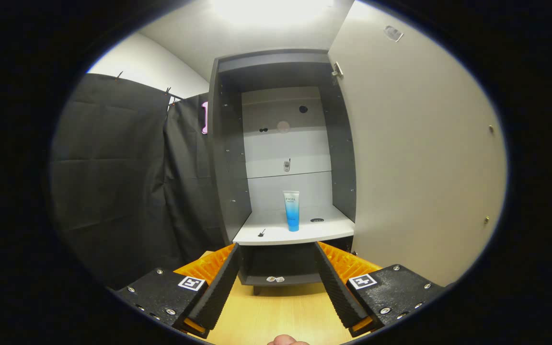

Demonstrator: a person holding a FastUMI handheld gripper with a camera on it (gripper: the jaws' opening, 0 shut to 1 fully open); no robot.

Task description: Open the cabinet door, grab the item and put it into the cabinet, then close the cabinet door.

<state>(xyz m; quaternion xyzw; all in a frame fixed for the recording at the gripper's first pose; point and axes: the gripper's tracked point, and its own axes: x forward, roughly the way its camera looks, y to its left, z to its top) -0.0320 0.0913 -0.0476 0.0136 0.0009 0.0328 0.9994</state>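
Both fingers of my gripper (276, 268) stand wide apart and they hold nothing; between them I see only the wooden floor (276, 311) and the low part of the cabinet (228, 158). I judge that they are spread like this because the putting-in step is done, as the item, a blue and white tube (292, 211), stands upright on the white shelf (266, 235) inside the cabinet, well beyond my fingertips and a little to the right of the middle of the shelf. It stands on its cap, near the front edge but not at it, so I think the door will not touch it when it swings. The cabinet door (415, 167) is open and stands at my right side, with its pale inner face turned to me and its hinge (337, 71) showing at the top corner. That is why the inside is free to see. What remains, in my opinion, is only to close this door: I must bring my fingers to its outer edge and push it towards the cabinet. A bit of a hand (287, 340) shows below, between my fingers.
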